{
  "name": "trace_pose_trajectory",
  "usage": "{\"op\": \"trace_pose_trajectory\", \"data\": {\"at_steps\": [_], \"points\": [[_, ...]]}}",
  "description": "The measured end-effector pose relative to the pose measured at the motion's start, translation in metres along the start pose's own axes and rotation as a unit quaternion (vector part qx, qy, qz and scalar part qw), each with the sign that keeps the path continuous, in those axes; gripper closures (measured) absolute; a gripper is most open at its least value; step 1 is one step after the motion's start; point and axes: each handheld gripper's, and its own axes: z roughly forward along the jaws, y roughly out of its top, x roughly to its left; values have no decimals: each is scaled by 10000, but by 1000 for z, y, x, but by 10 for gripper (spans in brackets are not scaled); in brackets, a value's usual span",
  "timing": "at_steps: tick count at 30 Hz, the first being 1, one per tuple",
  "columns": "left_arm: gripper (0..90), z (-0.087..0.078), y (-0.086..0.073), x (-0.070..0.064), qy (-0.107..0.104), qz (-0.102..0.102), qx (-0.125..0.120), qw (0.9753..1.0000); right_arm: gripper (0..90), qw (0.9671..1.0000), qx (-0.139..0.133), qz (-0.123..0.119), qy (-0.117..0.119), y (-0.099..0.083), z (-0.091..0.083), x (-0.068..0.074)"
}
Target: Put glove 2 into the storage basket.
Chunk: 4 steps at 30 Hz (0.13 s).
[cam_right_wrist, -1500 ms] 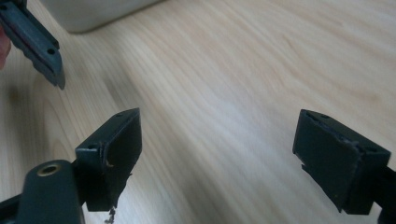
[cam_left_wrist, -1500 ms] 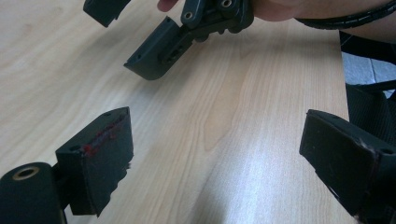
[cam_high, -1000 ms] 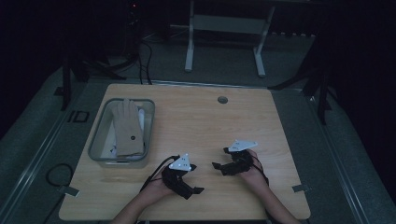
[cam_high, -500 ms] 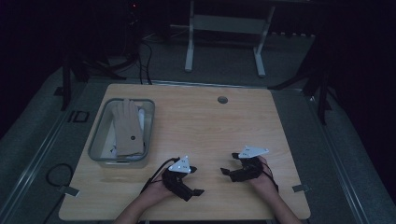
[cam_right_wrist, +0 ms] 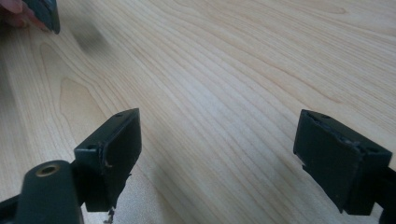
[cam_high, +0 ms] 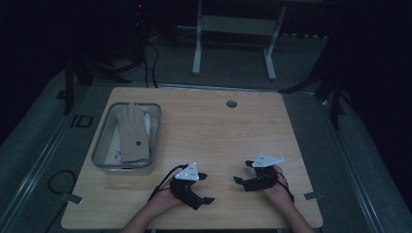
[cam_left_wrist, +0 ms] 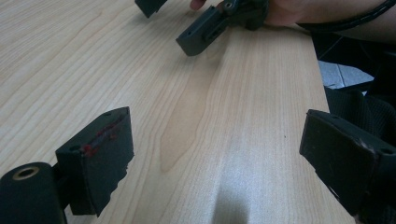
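Left gripper (cam_high: 206, 188) jaws spread wide over bare table (cam_high: 214, 131), right gripper (cam_high: 240, 180) likewise spread, nothing between either pair, glove (cam_high: 132, 132) seemingly in tray (cam_high: 99, 148) well beyond left fingers

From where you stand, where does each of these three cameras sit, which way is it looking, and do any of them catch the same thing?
High view: above the person's side, looking forward and down on the wooden table, grey bin, both hands, left gripper, right gripper.
Left gripper view: rides that gripper, low over the table, its open jaws in front; the right gripper is beyond.
Right gripper view: low over bare wood, own open jaws below.
Shared: the high view and the left gripper view both show the right gripper.
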Motion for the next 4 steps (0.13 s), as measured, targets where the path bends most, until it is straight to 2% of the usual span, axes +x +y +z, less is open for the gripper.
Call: {"op": "trace_pose_trajectory", "data": {"at_steps": [4], "points": [[98, -1, 0, 0, -10, -5, -28, 10000, 150, 10000, -9, -35, 13, 0, 0, 1]]}}
